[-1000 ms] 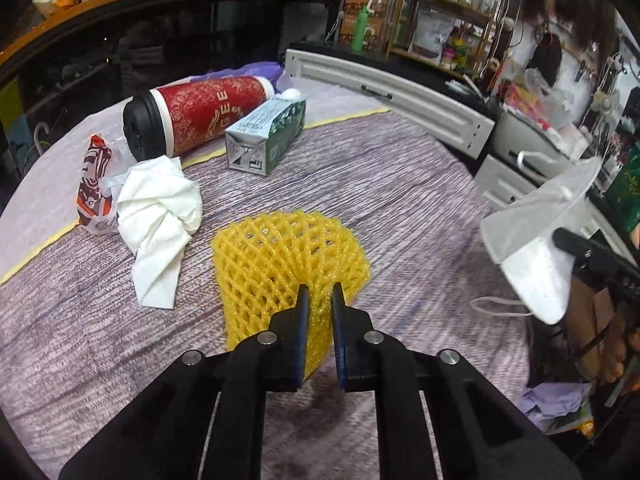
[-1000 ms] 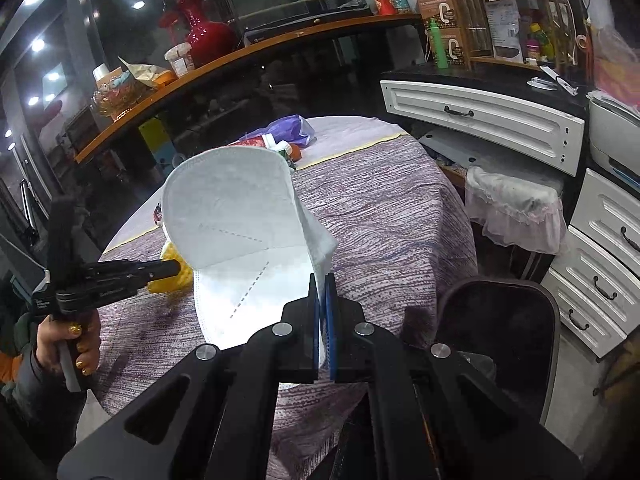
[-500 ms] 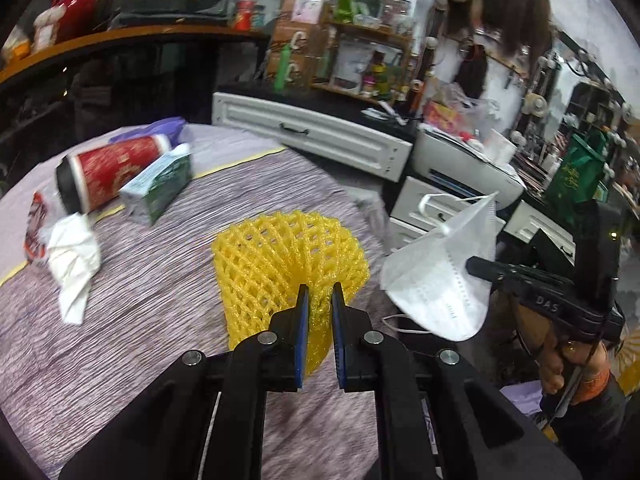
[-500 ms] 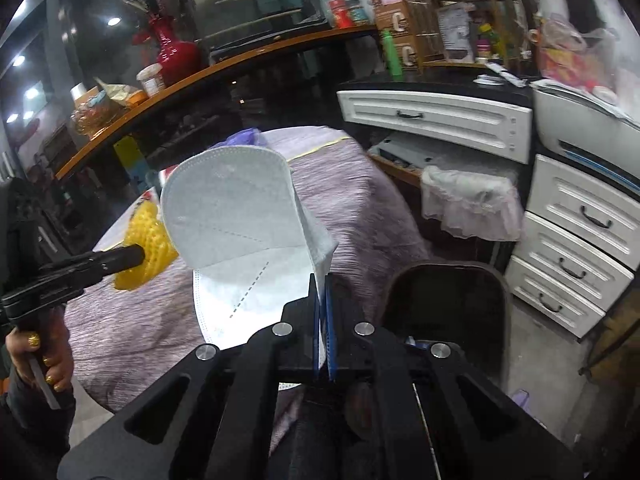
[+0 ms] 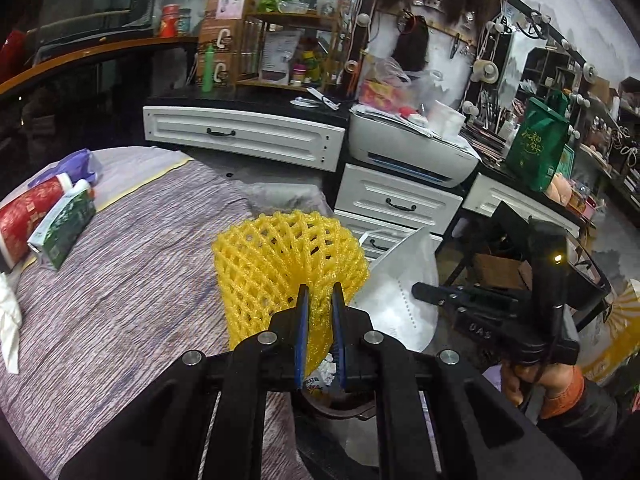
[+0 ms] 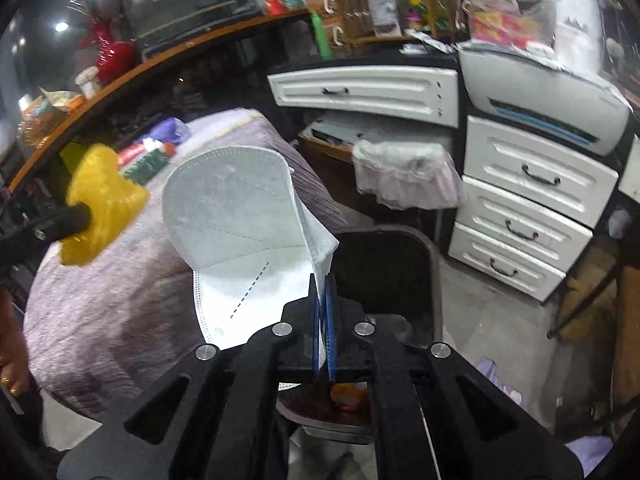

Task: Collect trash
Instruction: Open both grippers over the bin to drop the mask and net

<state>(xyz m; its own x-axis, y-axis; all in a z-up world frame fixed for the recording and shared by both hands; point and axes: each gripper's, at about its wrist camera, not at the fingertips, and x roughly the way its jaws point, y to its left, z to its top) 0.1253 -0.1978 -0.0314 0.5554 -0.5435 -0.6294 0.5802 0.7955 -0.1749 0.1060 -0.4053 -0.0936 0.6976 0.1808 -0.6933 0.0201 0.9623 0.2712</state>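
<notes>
The yellow foam fruit net (image 5: 286,268) is clamped between the fingers of the left gripper (image 5: 319,322) and held in the air over the edge of the purple-striped tabletop (image 5: 132,272). Just right of it, the white folded face mask (image 6: 240,224) is pinched between the closed fingers of the right gripper (image 6: 325,312), above a dark trash bin (image 6: 400,272) on the floor. A red cup (image 5: 28,216) and a green carton (image 5: 64,228) lie on the tabletop's far left.

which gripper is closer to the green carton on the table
Left. The left gripper, gripping the yellow foam net, is nearer the green carton; the right gripper is beyond the table edge.
</notes>
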